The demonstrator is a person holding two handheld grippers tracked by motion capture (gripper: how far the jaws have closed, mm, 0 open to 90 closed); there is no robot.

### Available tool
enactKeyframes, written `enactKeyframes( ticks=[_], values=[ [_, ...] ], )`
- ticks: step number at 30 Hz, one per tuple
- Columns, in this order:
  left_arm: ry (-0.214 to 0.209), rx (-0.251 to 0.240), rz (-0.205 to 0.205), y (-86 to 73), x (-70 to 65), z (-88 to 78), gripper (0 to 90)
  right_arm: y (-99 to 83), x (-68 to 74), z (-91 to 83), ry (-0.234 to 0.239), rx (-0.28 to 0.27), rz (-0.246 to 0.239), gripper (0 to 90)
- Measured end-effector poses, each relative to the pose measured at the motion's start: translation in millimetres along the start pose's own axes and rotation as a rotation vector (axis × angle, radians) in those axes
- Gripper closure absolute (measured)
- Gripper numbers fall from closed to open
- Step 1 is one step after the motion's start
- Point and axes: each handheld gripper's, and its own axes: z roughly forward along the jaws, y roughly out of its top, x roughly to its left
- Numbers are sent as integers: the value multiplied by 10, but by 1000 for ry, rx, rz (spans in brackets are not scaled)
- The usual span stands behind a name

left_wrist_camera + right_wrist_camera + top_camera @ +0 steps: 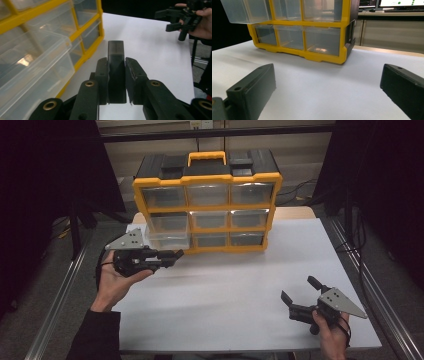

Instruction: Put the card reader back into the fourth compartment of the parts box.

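A yellow and black drawer cabinet (pixel 207 179) with clear drawers stands at the far side of the white table (pixel 225 285). Its middle-left drawer (pixel 167 237) is pulled out. Just in front of that drawer my left gripper (pixel 172 256) hovers above the table, pointing right, shut on a small black block (pixel 115 65) that sticks out past its jaws. In the left gripper view the pulled-out drawer (pixel 32 57) lies close on the left. My right gripper (pixel 300 290) rests at the near right of the table, open with nothing between its jaws, facing the cabinet (pixel 322 58).
The table's right edge and near edge lie close to the right hand. Metal rails (pixel 55 295) run along both sides of the table. Dark curtains flank the scene. A desk with monitors (pixel 387 5) stands behind the cabinet.
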Motion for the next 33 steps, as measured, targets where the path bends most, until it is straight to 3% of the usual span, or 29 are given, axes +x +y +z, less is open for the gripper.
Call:
enactKeyframes(
  ticks=[9,12,19,29,31,33],
  values=[
    [29,1,-11,85,125,-142,737,-6,-6,-1,-4,3,3,0],
    [47,23,-7,114,158,-137,737,-6,-4,-1,-6,2,3,0],
    [51,41,-21,194,299,-115,737,-7,-7,-10,-10,0,-4,0],
    [63,54,-22,286,388,-149,737,-9,-6,-21,-11,0,-4,0],
    [36,37,-41,283,434,-150,737,-8,-5,-21,-10,2,-4,0],
    [47,32,-56,279,471,-151,737,-8,-3,-19,-12,3,-4,0]
  ],
)
